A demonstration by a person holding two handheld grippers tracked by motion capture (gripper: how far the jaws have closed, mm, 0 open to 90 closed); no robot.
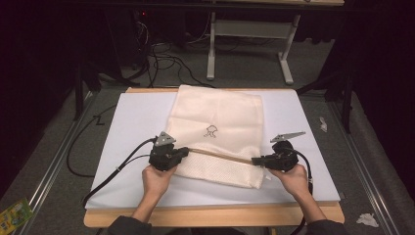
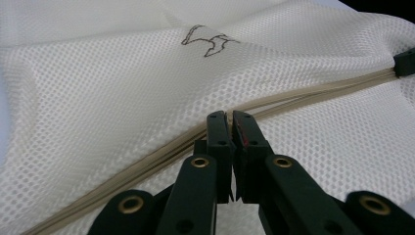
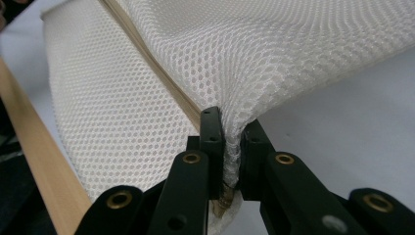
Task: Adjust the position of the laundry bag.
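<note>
A cream mesh bag (image 1: 215, 134) lay flat on the white board (image 1: 122, 147), with a little dark drawing (image 1: 211, 130) on it. The left gripper (image 1: 185, 152) was pinched shut on the bag's tan band (image 2: 147, 156) — the right gripper (image 1: 255, 161) was squeezed tight on the bag's other edge, mesh bunched between its jaws.

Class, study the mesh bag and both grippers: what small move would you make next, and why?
Probably lift both grippers together and carry the pinched edge away from the person, over the bag. The left gripper and right gripper are each shut on the mesh bag at opposite ends of its tan band, which runs taut between them, with the near part already doubled over on the white mat.
</note>
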